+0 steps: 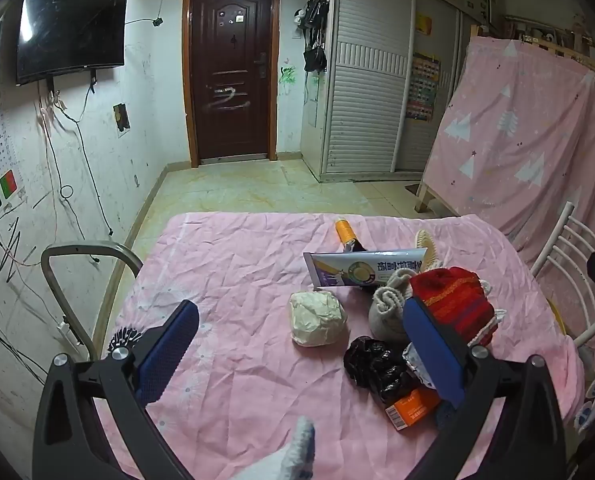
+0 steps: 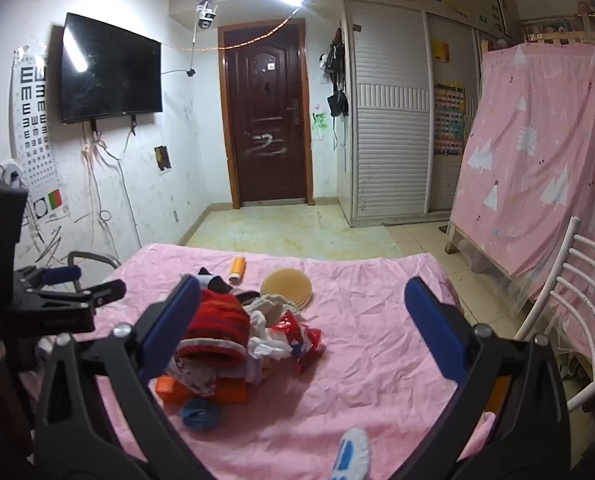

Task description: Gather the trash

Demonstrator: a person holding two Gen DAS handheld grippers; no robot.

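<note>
I am looking over a table under a wrinkled pink cloth (image 1: pixel 225 280), and I am taking the red knitted piece (image 1: pixel 453 300) in the pile as my landmark for everything else. Nothing is being carried: the left gripper (image 1: pixel 301 344) is hanging with its jaws spread wide and empty, nearer to me than the red piece, and the right gripper (image 2: pixel 303 320) is likewise gaping wide with nothing between its pads, the pile showing just behind its left finger.

Going down in size, a long flattened carton (image 1: pixel 361 270) is lying beyond the red piece, towards the door. To the left of the red piece a crumpled pale paper wad (image 1: pixel 317 318) is sitting alone on the cloth. A rolled grey sock (image 1: pixel 385 308) is lying between the wad and the red piece, touching the latter. Nearer to me than the red piece, a scrunched black bag (image 1: pixel 377 368) is resting against an orange box (image 1: pixel 411 408). In the right wrist view, red-and-white wrappers (image 2: pixel 297 340) are spilling to the right of the red piece, and a blue tangle (image 2: pixel 199 414) is lying in front of it. A small orange bottle (image 1: pixel 345 230) is lying farthest beyond it.

I am judging this as the opening step: choosing the first piece of trash, with no collecting yet done. I am seeing no bin in either view. The paper wad seems the easiest pick for the left gripper, which would need lowering until its pads straddle the wad, then closing gently, since it looks soft and crushable.
</note>
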